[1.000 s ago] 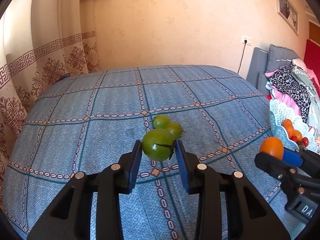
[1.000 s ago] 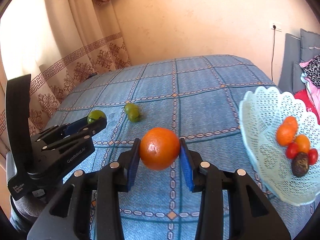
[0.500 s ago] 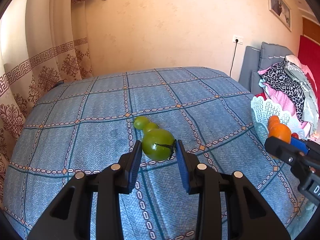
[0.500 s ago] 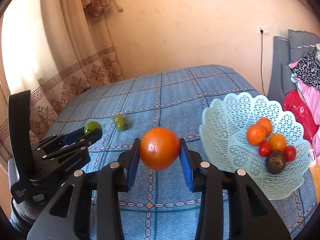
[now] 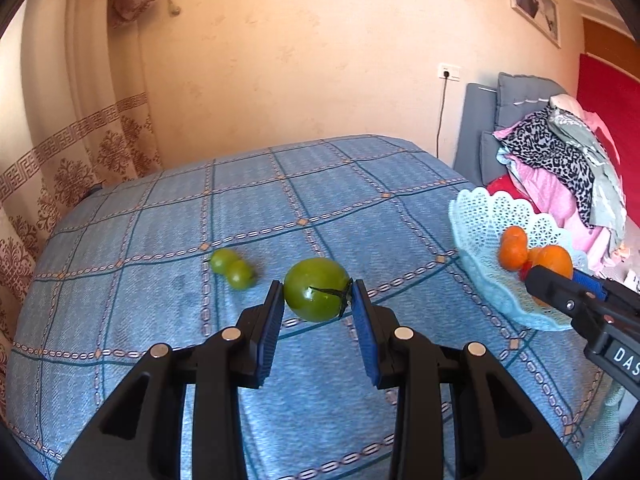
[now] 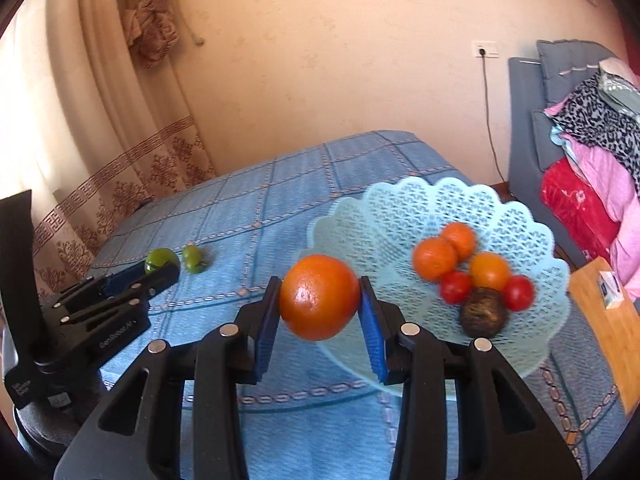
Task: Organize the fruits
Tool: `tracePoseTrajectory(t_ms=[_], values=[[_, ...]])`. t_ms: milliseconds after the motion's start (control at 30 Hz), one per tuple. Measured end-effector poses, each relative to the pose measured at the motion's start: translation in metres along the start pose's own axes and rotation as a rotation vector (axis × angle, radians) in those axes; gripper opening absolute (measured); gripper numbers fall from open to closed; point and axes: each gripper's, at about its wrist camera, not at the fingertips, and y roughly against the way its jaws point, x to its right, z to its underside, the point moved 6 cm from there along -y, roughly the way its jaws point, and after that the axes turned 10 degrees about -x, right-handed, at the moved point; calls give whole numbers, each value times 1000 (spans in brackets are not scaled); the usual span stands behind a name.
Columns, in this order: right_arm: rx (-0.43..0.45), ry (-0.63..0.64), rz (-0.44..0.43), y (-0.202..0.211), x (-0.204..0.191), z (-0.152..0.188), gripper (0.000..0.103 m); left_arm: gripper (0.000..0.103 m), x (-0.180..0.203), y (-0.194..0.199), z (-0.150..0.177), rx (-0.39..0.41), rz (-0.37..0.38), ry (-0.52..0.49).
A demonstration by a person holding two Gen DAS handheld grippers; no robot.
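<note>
My left gripper (image 5: 318,300) is shut on a green tomato (image 5: 316,289) and holds it above the blue checked tablecloth (image 5: 340,200). My right gripper (image 6: 319,300) is shut on an orange (image 6: 319,297), held at the near left rim of the pale blue lace basket (image 6: 400,208). The basket holds oranges (image 6: 434,258), red tomatoes (image 6: 456,286) and a dark round fruit (image 6: 482,313). Two small green tomatoes (image 5: 232,268) lie on the cloth left of my left gripper. The basket (image 5: 480,220) and the right gripper (image 5: 560,288) show at the right of the left wrist view.
A curtain (image 5: 80,140) hangs at the left and a wall stands behind the table. A grey chair with piled clothes (image 5: 560,160) stands to the right. A wooden surface (image 6: 600,312) with a small box lies beyond the basket.
Both grippers have moved right, toward the basket, each with its fruit. The two small green tomatoes now lie further left in the left wrist view. The basket looks larger and closer in the right wrist view.
</note>
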Motion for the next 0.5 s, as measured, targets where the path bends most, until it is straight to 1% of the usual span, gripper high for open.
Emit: tracePoseTrajectory(t_ms=[233, 500], values=[[-9, -40, 48, 4, 34, 9, 39, 35, 34, -4, -9, 1, 34, -45], [-22, -55, 88, 6, 56, 19, 39, 35, 69, -3, -18, 11, 70, -98]])
